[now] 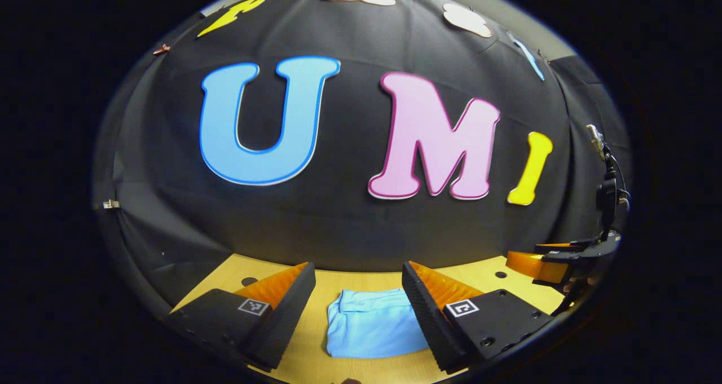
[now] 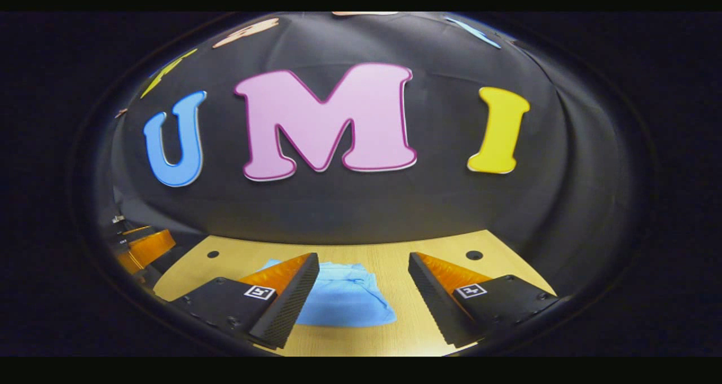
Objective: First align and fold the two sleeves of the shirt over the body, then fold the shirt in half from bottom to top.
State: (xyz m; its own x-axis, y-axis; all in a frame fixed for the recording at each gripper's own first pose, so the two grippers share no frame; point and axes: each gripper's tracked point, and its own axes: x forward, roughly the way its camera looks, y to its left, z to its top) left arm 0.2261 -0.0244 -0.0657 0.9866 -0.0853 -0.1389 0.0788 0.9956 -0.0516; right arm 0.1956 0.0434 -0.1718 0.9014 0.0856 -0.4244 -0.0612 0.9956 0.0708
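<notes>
The left gripper point(image 1: 359, 308) hangs above the table point(image 1: 361, 368) with its jaws spread wide and nothing between them. The right gripper point(image 2: 362, 296) is likewise released and holds nothing. Below both lies the shirt point(image 1: 375, 325), light blue, soft cloth folded into a compact, roughly rectangular bundle with rounded corners and a few creases, flat on the pale wooden table. A finger hides its right edge in the left gripper view and its left part in the right gripper view. Small round holes point(image 2: 474, 255) dot the tabletop.
</notes>
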